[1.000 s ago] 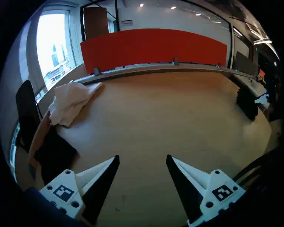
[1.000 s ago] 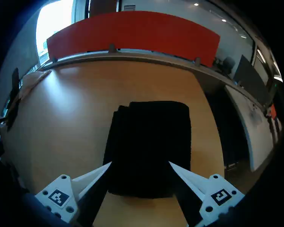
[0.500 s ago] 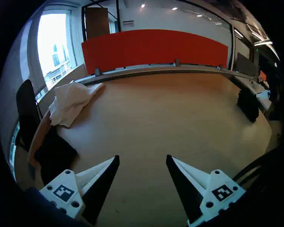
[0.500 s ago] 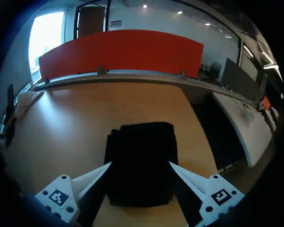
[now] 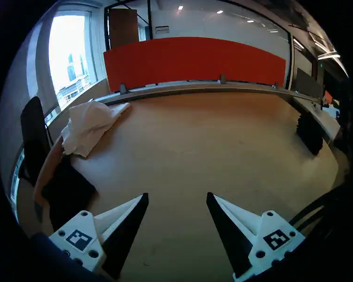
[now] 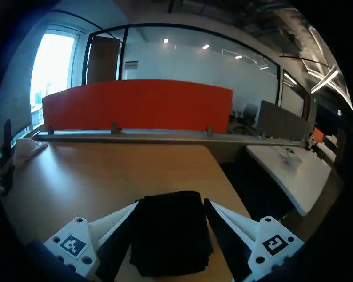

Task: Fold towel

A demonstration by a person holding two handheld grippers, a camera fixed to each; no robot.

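The right gripper (image 6: 172, 202) has tipped up and back off the folded black fabric towel (image 6: 169, 237), which lies on the light wooden desk (image 6: 106, 174) between its wide fingers, apparently released, so folding looks done; the left gripper (image 5: 177, 193) stays wide, empty.

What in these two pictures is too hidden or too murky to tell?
- Black towel, right gripper view: too dark to count its folds, and the right claw fingers cover its sides.
- The same towel, left gripper view: a small dark lump at the far right, its shape unclear.
- White cloth, left gripper view: crumpled, so its shape is hidden.
- Dark thing, left gripper view: partly behind a left claw finger, so I cannot tell what it is.
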